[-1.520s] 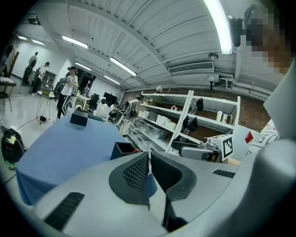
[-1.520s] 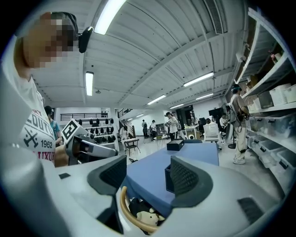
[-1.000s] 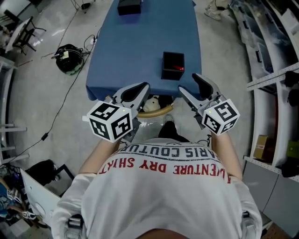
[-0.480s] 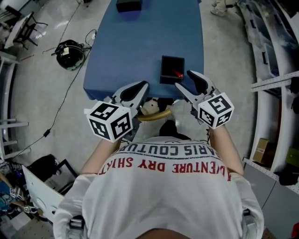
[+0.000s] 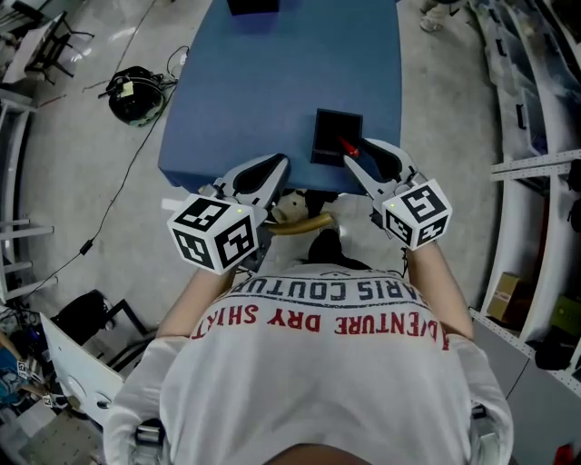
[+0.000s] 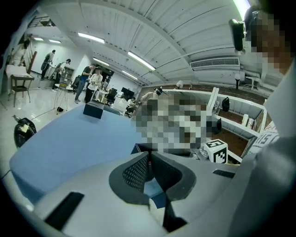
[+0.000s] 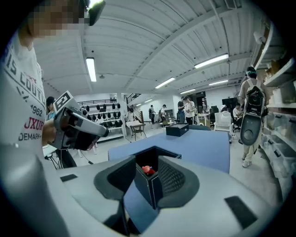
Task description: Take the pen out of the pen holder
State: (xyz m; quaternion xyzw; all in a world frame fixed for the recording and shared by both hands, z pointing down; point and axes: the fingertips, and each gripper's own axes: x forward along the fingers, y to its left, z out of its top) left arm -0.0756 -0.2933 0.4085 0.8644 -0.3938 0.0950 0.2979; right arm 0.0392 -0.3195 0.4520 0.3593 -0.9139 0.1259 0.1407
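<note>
A black square pen holder [image 5: 336, 136] stands near the front edge of the blue table [image 5: 272, 82], with a red pen [image 5: 347, 145] sticking out of it. My right gripper [image 5: 363, 156] reaches the holder's near right corner. In the right gripper view the pen's red top [image 7: 148, 170] and the holder's corner [image 7: 149, 183] lie between the closing jaws of the right gripper [image 7: 147, 173], and the pads do not visibly press on the pen. My left gripper [image 5: 259, 177] hovers at the table's front edge, left of the holder, and the left gripper [image 6: 149, 159] is shut on nothing.
A black box [image 5: 252, 5] sits at the table's far end. On the floor to the left lies a dark helmet-like object [image 5: 136, 93] with cables. Shelving [image 5: 536, 163] runs along the right. People stand far across the hall.
Both grippers have moved forward and down toward the table's front edge. The right gripper reached the pen holder and its jaws narrowed around the holder's corner and pen.
</note>
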